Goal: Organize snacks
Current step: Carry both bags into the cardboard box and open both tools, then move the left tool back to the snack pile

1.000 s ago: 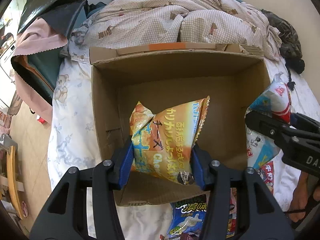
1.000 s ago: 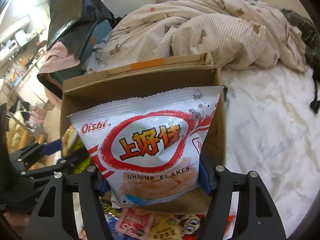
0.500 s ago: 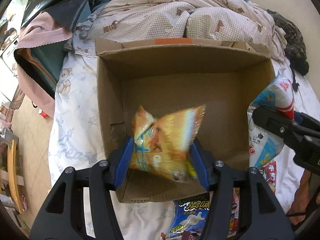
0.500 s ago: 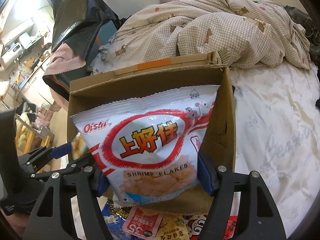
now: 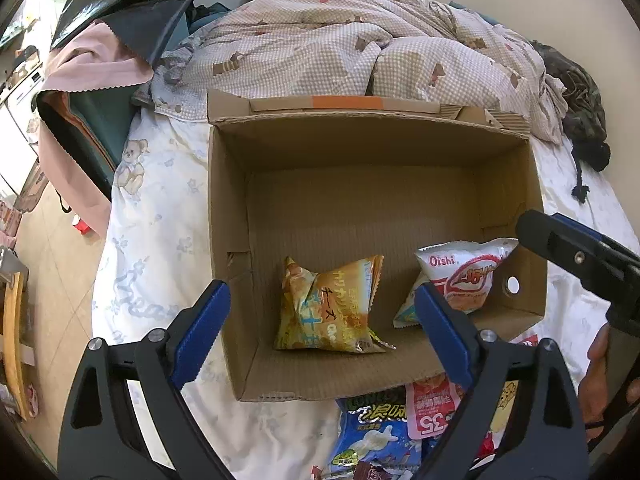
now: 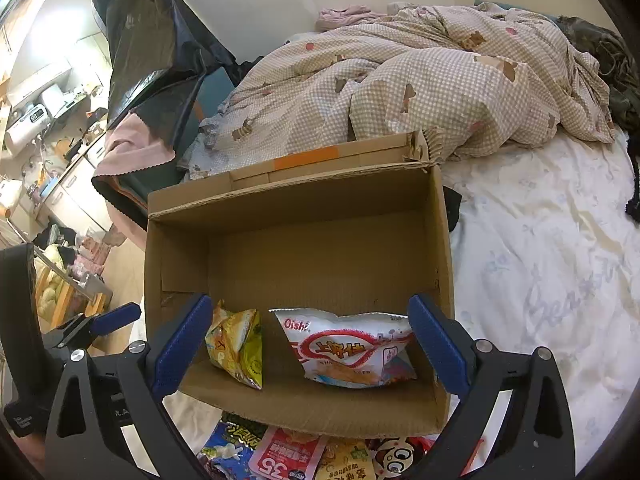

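Note:
An open cardboard box (image 5: 360,148) (image 6: 304,200) stands on the bed. On its floor lie a yellow cheese snack bag (image 5: 330,312) (image 6: 238,346) and, to its right, a white and red shrimp flakes bag (image 5: 464,280) (image 6: 352,350). My left gripper (image 5: 324,316) hangs above the yellow bag, its jaws opening wide and clear of it. Above the white bag my right gripper (image 6: 306,336) is opening too, nothing pressed between its blue pads. The right gripper's finger (image 5: 576,248) shows at the right edge of the left wrist view.
Several more snack packets (image 5: 400,428) (image 6: 304,456) lie on the sheet in front of the box. A rumpled checked quilt (image 5: 360,48) fills the bed behind it. The bed's edge and floor (image 5: 48,280) lie to the left. A hand (image 5: 598,380) shows at lower right.
Both grippers opened and let go: the yellow bag and the white shrimp flakes bag dropped from the pads onto the box floor.

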The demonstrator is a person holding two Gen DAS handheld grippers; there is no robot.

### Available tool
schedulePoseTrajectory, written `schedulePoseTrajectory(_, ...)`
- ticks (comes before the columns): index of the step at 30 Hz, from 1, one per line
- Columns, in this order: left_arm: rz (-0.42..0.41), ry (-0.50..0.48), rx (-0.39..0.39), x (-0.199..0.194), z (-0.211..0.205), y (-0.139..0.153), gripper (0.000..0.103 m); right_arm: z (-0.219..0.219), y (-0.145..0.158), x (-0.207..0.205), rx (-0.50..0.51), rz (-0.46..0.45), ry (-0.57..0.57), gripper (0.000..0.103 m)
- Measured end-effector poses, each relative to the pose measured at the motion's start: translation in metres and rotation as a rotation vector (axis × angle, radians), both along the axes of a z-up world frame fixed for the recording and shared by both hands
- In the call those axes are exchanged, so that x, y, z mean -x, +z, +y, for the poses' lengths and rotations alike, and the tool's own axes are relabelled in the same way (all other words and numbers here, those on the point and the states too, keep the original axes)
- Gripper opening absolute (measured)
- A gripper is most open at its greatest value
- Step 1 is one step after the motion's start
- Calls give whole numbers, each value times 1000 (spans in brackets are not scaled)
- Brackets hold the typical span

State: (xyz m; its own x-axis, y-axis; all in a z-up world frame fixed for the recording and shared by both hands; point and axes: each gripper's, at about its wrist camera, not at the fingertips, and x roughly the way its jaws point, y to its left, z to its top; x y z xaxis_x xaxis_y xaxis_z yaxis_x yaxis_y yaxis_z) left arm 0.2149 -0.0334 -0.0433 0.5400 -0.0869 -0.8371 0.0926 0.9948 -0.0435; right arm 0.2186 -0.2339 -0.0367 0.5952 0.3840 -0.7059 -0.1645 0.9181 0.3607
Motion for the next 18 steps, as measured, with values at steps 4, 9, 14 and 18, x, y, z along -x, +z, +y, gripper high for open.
schedulePoseTrajectory(4, -9, -1, 1, 4, 3, 4, 92, 1, 1, 4, 7, -2, 8, 100)
schedulePoseTrajectory(9, -30, 14, 10, 16, 11, 16, 92, 3, 5, 16, 8, 2, 18, 100)
schedulePoseTrajectory(14, -68, 9, 4, 34, 19, 30, 92, -1, 17, 40, -2, -6, 17, 100)
schedulePoseTrajectory(18, -73, 21, 32, 54, 31, 37, 92, -3, 24, 64, 1, -21, 29, 100)
